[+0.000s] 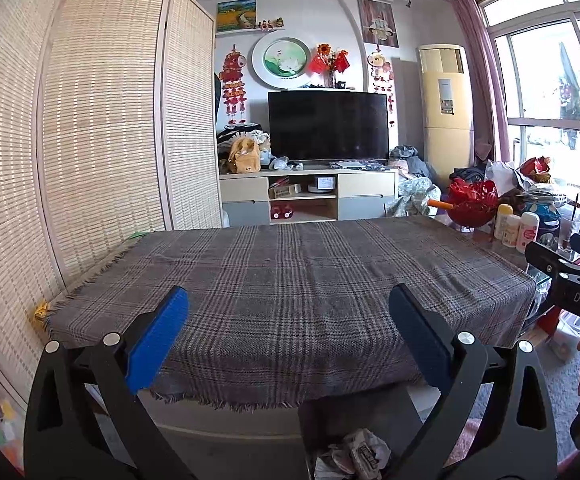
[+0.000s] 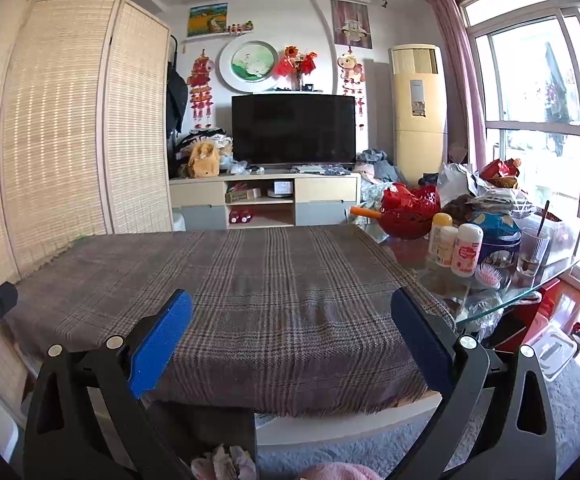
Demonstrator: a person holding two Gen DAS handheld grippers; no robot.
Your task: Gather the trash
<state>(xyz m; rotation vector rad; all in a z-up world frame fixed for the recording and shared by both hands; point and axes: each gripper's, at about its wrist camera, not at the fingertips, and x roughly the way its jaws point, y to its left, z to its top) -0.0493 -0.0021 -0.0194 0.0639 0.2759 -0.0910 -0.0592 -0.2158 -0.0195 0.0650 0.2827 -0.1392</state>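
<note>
Left gripper spread wide, holding nothing, above plaid tablecloth. Right gripper likewise spread, empty. Crumpled paper trash below table edge.

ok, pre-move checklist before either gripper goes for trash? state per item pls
1. Left gripper open and holding nothing: ok.
2. Right gripper open and holding nothing: ok.
3. Trash on the plaid tablecloth to pick: not ok, none shows on it.
4. Trash located: ok, crumpled paper sits in a dark bin below the table's near edge; the right wrist view shows crumpled paper low too.
5. Whether that paper is already collected or needs picking: cannot tell.
6. Clutter at the right (bottles, glass) apart from both grippers: ok.
</note>
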